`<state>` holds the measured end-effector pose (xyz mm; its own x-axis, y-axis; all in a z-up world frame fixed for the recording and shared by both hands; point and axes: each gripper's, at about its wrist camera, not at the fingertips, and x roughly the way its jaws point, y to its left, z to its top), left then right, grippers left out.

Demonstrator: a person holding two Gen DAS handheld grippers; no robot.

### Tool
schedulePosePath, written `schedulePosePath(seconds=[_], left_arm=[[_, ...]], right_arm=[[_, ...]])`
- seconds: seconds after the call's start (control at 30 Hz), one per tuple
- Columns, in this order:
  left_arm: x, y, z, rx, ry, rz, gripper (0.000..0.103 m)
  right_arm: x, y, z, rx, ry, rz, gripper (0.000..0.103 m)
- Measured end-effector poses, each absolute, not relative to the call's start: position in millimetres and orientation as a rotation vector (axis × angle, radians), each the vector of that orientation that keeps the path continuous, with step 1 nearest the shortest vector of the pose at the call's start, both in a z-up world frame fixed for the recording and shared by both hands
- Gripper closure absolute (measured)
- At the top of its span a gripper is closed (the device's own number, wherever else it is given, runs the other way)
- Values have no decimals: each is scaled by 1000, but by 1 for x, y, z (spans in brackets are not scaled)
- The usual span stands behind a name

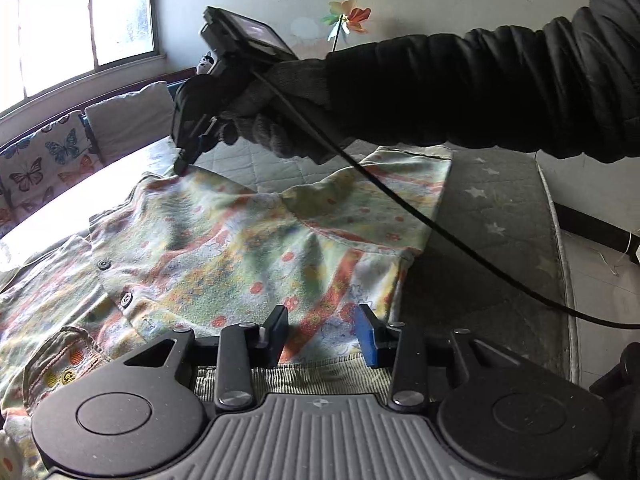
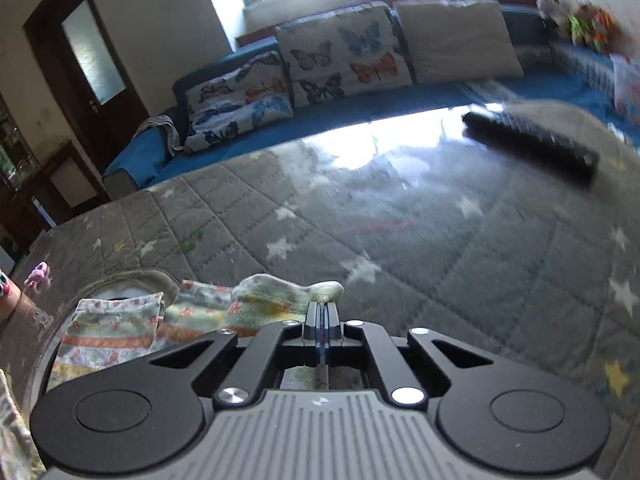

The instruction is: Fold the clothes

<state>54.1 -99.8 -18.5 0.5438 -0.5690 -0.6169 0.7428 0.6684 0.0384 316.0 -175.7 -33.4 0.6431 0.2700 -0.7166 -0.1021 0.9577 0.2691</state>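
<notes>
Left gripper (image 1: 322, 334) parted over soft floral shirt (image 1: 240, 240); right gripper (image 2: 321, 314), 12 o'clock, pinches its edge above quilted mat (image 2: 440, 260).

My left wrist view sits low and close over the patterned garment (image 1: 248, 240), facing across the quilted mattress (image 1: 492, 216) toward the window (image 1: 80, 20), with my right gripper (image 1: 182, 168) in its far field. My right wrist view rides just above the mattress, facing the butterfly cushions (image 2: 340, 60). Both views share garment, mattress and cushions.
</notes>
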Motion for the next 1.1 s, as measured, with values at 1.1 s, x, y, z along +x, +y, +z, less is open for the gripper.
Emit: schedulePosePath(seconds=[1.1], left_arm=[[57,-100,-17,283,595,-795,60]], right_arm=[[312,-22,-41,-138,764,293,78]])
